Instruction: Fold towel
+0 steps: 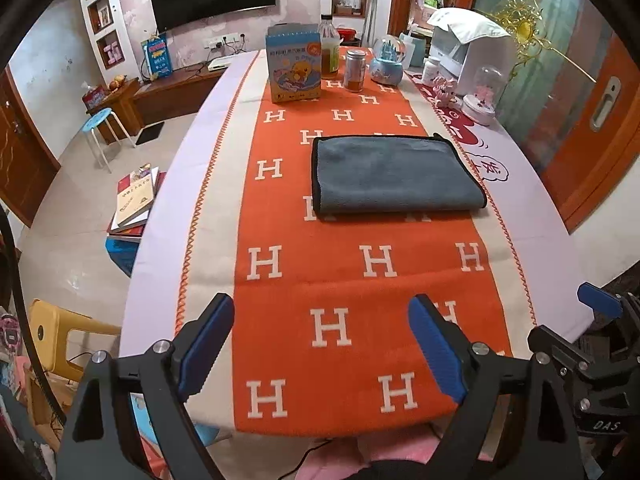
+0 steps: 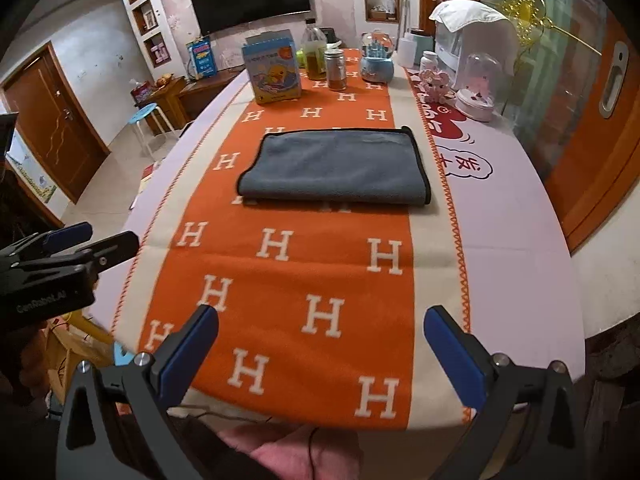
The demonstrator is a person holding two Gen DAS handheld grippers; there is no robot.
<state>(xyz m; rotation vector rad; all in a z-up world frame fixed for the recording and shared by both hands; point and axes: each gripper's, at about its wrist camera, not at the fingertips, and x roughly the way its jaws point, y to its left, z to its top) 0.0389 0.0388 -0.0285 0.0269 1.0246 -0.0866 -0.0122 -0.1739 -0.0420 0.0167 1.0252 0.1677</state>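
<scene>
A grey-blue towel with black edging lies folded flat on the orange H-patterned runner, in the middle of the table; it also shows in the right wrist view. My left gripper is open and empty, held over the table's near edge, well short of the towel. My right gripper is open and empty, also near the front edge. The left gripper shows at the left of the right wrist view; the right gripper's finger shows at the right of the left wrist view.
At the far end of the table stand a blue box, a bottle, a jar, a snow globe and a white appliance. Books lie off the table's left side, and a stool stands on the floor.
</scene>
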